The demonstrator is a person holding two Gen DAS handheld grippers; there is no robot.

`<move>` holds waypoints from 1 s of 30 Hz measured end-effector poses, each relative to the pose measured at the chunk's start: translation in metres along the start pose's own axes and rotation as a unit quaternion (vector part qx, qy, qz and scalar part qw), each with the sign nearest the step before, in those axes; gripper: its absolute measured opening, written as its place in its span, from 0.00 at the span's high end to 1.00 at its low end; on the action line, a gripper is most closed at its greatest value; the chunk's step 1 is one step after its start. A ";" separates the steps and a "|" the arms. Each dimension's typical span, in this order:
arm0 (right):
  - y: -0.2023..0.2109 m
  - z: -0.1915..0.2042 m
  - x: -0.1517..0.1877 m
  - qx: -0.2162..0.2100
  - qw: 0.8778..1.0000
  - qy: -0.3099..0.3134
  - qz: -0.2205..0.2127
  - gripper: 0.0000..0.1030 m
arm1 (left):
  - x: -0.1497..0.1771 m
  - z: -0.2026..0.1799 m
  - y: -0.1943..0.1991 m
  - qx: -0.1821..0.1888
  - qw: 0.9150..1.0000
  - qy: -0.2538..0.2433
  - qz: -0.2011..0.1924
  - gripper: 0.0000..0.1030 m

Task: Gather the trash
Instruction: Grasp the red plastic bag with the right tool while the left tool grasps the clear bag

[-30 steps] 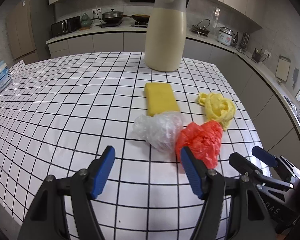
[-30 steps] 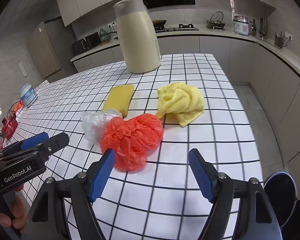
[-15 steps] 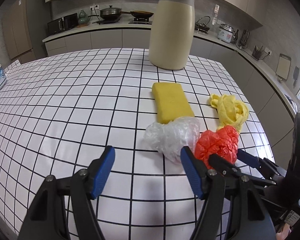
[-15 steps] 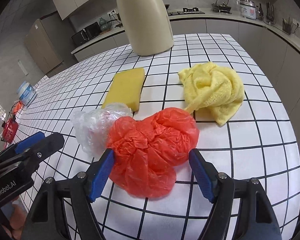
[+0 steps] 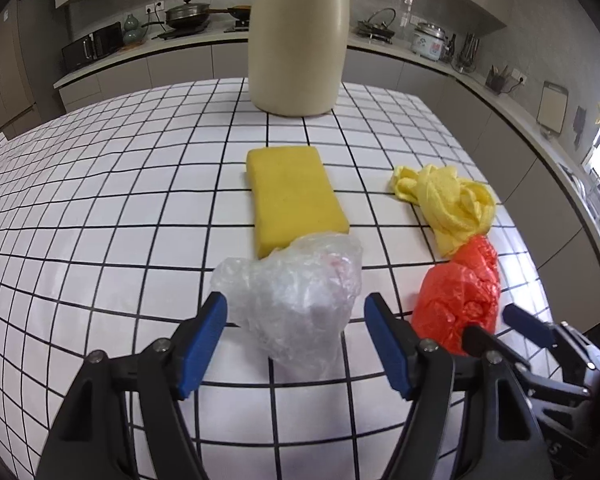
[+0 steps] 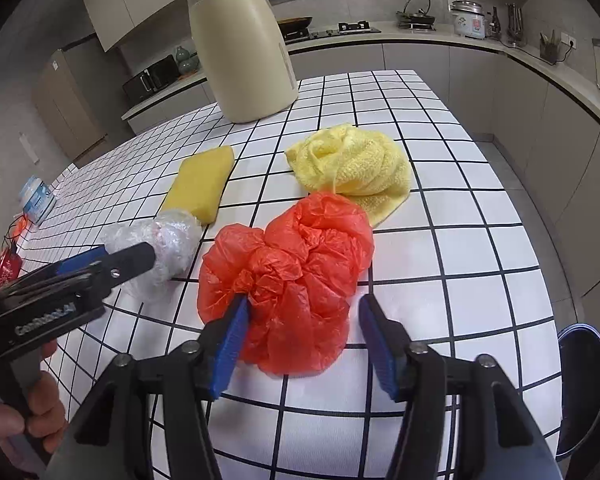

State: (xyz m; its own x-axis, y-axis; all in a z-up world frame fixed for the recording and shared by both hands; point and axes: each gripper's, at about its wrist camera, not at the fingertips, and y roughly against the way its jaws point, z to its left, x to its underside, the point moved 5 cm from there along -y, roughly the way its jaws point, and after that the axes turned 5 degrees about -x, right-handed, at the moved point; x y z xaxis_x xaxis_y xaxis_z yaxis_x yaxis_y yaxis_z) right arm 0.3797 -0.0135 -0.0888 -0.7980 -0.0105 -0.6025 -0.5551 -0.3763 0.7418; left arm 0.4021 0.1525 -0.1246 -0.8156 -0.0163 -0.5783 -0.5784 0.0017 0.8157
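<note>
Straddling a crumpled clear plastic bag (image 5: 296, 300) on the checked tabletop (image 5: 100, 240) with the left gripper (image 5: 296, 344), jaws apart and opening, pads not yet pressing. Closing the right gripper (image 6: 300, 336) around a crumpled red plastic bag (image 6: 296, 272) just right of the clear one, left pad brushing the plastic, right pad clear of it. Lying just beyond: a yellow sponge (image 5: 292, 196) and a yellow cloth (image 6: 352, 164). Standing at the far edge: a cream jug (image 6: 240, 44).
</note>
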 end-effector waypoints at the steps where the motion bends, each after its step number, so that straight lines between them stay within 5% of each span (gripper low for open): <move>1: 0.001 0.000 0.000 0.003 1.000 0.001 -0.003 0.27 | 0.001 -0.001 -0.004 0.001 1.000 -0.001 0.004 0.30; 6: -0.006 0.001 -0.002 -0.008 1.000 -0.006 0.003 0.26 | 0.002 0.000 -0.010 0.012 1.000 0.000 0.004 0.31; 9: -0.012 0.001 -0.004 -0.019 1.000 -0.014 0.004 0.26 | 0.002 0.000 -0.010 0.017 1.000 0.004 0.001 0.42; 13: -0.014 0.005 -0.004 -0.028 1.000 -0.005 0.002 0.54 | 0.005 0.001 -0.007 0.024 1.000 0.009 -0.004 0.52; 19: -0.009 0.011 -0.002 -0.038 0.999 0.008 -0.003 0.71 | 0.009 0.002 0.005 0.026 0.999 0.025 -0.012 0.57; 30: 0.034 0.001 0.006 -0.059 0.998 0.020 -0.030 0.74 | 0.016 -0.021 0.047 0.022 0.998 0.036 -0.045 0.57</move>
State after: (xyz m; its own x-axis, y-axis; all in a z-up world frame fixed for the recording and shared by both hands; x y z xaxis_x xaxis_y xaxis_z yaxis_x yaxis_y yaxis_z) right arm 0.3556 -0.0252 -0.0668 -0.7531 -0.0208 -0.6576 -0.5681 -0.4836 0.6659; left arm 0.3622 0.1314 -0.0948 -0.7584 -0.0896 -0.6455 -0.6504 0.0407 0.7585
